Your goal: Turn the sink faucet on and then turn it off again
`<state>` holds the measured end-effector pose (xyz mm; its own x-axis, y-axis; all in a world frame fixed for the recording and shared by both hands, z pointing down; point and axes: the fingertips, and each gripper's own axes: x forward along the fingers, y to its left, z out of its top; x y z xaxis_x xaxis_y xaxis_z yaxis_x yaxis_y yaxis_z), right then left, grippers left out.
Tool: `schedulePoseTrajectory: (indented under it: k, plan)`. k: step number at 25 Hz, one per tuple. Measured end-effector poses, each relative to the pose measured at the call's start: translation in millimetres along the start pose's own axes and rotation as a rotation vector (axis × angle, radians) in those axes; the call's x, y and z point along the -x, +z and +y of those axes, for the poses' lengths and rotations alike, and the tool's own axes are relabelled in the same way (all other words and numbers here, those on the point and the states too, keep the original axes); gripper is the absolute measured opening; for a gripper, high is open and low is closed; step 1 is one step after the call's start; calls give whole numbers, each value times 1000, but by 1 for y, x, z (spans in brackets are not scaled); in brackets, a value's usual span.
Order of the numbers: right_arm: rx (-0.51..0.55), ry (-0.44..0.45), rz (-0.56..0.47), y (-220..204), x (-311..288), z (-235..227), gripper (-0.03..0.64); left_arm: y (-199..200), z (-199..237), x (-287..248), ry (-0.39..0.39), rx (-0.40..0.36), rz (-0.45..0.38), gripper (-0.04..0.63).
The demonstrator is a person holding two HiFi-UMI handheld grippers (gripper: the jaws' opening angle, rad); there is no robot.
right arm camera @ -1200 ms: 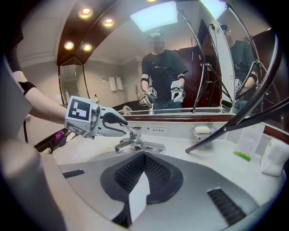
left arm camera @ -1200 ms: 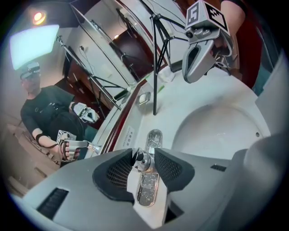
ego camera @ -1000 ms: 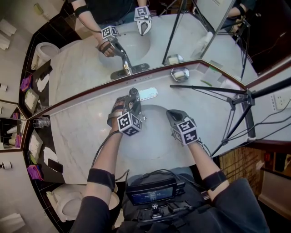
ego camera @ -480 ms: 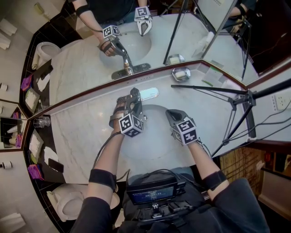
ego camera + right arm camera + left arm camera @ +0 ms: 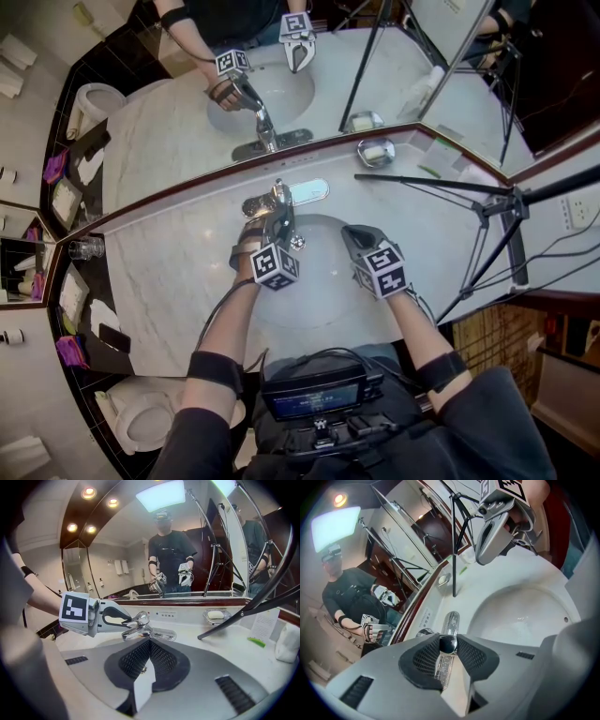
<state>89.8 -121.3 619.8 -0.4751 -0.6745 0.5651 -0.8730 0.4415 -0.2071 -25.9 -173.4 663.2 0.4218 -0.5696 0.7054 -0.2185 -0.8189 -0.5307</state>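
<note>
Head view: chrome single-lever faucet [image 5: 281, 201] stands at the back rim of the white oval sink basin [image 5: 323, 292]. Left gripper [image 5: 278, 225] is right at the faucet, on its front side. Right gripper [image 5: 353, 240] is to the faucet's right, apart from it.

Left gripper view: jaws have just been closing. The pads pinch the faucet's rounded lever tip [image 5: 448, 643] from both sides.

Right gripper view: jaws fully together, nothing between them. The faucet lies straight ahead, beyond the tips.
</note>
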Motion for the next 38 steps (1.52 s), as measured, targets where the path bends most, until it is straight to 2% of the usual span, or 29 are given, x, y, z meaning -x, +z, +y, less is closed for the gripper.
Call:
schedulePoseTrajectory:
  k: [4,11,21,25,30,34,38]
  plan:
    - [0,-1,-2,1,1,1,20,2,4,5,25,20,3,97]
    - [5,-2,-2,1,3,0,20,0,0,1,29,-1,6,97]
    - [14,-4,-15,5,10,3,20,4,2,19,89,35,11,97]
    - [15,-1,-20,4,11,2,20,2,0,31,113,42,0,58]
    - [23,10,-18,3,10,9,20,-4,7,55,161,154,-26,0]
    - [32,15,-21,7,10,14,20,-4,10,76,169,282,-68,0]
    - [40,21,-25,11,11,19,20,-3,6,95,144,440,-122,0]
